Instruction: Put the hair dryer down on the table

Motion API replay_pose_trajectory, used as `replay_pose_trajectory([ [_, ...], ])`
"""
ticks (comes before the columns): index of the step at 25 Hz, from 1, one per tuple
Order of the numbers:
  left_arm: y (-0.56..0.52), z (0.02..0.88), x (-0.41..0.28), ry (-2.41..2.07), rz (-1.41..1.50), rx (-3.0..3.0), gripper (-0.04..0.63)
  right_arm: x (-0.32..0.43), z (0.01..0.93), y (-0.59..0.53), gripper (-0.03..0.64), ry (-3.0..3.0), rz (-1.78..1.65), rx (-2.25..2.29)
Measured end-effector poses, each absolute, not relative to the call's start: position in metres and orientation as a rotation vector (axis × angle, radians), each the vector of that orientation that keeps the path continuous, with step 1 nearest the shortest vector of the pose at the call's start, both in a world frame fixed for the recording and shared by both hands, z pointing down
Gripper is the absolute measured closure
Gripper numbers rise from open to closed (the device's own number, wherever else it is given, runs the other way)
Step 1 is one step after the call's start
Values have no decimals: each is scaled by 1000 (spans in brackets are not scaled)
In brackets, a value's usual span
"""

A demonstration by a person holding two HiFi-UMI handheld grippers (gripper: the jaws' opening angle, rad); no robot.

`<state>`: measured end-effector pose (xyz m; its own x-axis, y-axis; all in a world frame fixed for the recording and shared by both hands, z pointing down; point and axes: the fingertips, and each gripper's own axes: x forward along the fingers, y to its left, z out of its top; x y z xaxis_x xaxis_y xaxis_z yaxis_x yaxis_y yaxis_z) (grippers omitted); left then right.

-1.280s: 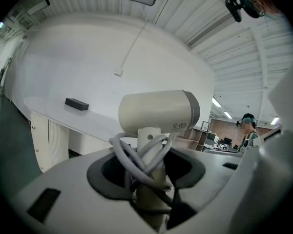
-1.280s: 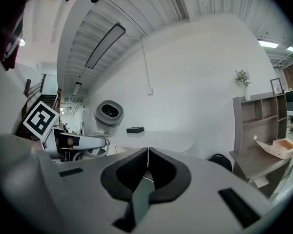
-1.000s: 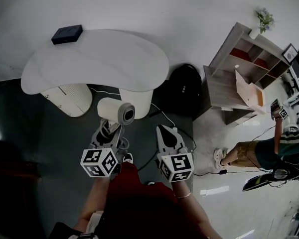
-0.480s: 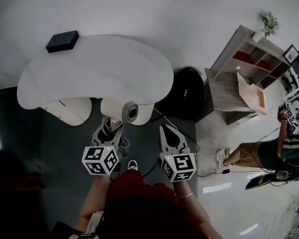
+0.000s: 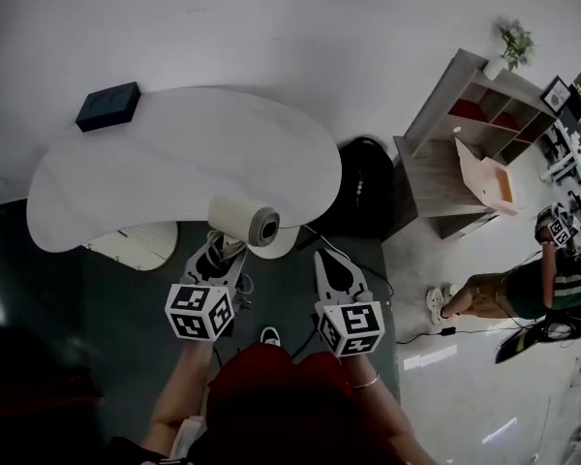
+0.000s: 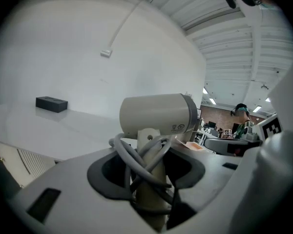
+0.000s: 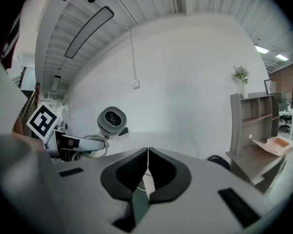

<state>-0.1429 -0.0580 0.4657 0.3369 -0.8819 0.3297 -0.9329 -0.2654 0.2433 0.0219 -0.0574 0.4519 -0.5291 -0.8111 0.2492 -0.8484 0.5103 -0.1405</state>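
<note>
My left gripper [image 5: 217, 257] is shut on the handle of a cream hair dryer [image 5: 242, 221], which stands upright with its barrel over the near edge of the white table [image 5: 155, 168]. In the left gripper view the hair dryer [image 6: 158, 115] rises between the jaws, its grey cord [image 6: 136, 160] wound round the handle. My right gripper [image 5: 333, 269] is shut and holds nothing, a little right of the left one. From the right gripper view the hair dryer [image 7: 111, 120] shows its grey round end, up to the left of that gripper [image 7: 147, 152].
A dark flat box [image 5: 107, 106] lies at the table's far left end. A black round thing [image 5: 363, 187] stands on the floor right of the table, beside a wooden shelf unit [image 5: 474, 134] with an open cardboard box [image 5: 486, 175]. A person [image 5: 523, 294] stands at right.
Both grippers and the hair dryer have come closer to the table; the dryer's barrel now overlaps its near edge. The grip has not changed.
</note>
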Motion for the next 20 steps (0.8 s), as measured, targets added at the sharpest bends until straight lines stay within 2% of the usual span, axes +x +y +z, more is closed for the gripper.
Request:
replay_pose_trajectory([
  [20, -107, 486, -153, -1434, 423, 2347, 382, 9, 468, -90, 601, -2505, 403, 1469],
])
